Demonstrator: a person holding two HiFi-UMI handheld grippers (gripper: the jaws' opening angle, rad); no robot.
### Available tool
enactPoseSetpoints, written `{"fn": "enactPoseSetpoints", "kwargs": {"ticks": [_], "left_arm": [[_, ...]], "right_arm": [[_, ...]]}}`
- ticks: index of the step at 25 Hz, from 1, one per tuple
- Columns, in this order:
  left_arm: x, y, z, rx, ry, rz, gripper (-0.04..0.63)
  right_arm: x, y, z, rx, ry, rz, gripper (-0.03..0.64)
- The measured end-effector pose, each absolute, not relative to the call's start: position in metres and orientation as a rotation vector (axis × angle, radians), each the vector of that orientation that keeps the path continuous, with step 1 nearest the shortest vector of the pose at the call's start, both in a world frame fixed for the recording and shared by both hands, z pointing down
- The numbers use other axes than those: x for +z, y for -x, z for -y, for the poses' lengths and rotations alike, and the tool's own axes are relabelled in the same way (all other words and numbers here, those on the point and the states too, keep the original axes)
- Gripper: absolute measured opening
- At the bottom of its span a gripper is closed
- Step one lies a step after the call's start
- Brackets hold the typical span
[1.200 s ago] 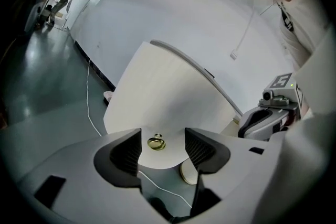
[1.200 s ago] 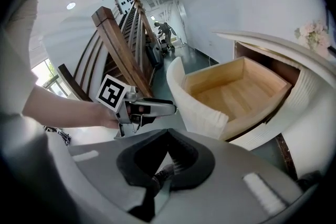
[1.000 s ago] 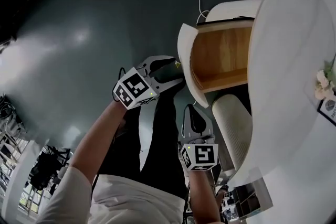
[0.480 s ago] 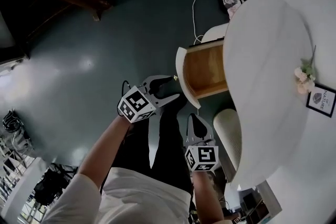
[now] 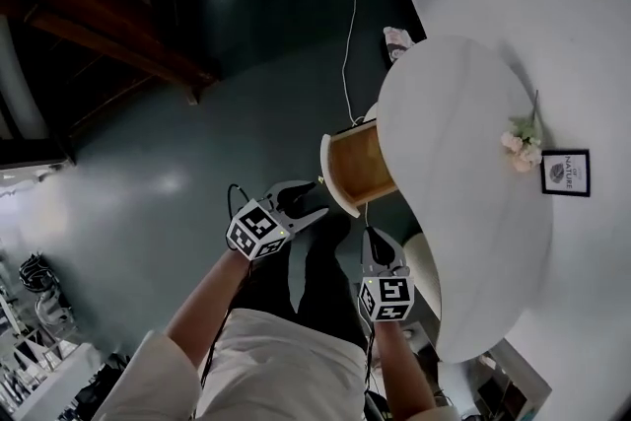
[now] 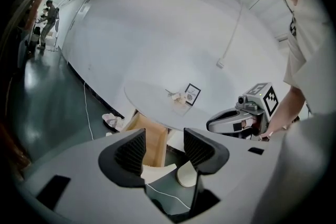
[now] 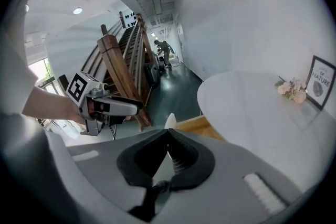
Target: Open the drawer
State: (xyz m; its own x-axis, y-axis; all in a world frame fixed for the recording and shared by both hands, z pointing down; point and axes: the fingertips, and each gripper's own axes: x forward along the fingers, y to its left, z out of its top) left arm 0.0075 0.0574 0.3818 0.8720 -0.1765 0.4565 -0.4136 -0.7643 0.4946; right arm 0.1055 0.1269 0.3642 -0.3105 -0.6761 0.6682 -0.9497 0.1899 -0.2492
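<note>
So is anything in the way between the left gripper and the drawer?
Nothing visible is. The left gripper, jaws apart and empty, hangs close to the drawer, and nothing shows between it and the drawer's white front. The drawer already stands pulled out from under the table.

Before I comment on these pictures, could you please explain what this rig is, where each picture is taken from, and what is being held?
There is no robot here: a person holds a two-jaw gripper in each hand. One picture comes from a camera on the person's head, looking steeply down. The other two come from cameras riding on the grippers, looking along their jaws. The left gripper has its jaws apart with nothing between them. The right gripper has its jaws together and is also empty. In front is a round white table with its wooden drawer pulled open. On the tabletop are a small flower sprig and a framed picture. A white cable runs over the floor.
</note>
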Motion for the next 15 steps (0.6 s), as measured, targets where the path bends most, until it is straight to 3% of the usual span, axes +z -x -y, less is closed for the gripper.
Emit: {"fn": "enactPoseSetpoints", "kwargs": {"ticks": [15], "left_arm": [[0.253,-0.019,-0.058,0.491,-2.542,0.551,0.098]], "right_arm": [[0.249,-0.177,-0.123,0.785,-1.704,2.134,0.011]]}}
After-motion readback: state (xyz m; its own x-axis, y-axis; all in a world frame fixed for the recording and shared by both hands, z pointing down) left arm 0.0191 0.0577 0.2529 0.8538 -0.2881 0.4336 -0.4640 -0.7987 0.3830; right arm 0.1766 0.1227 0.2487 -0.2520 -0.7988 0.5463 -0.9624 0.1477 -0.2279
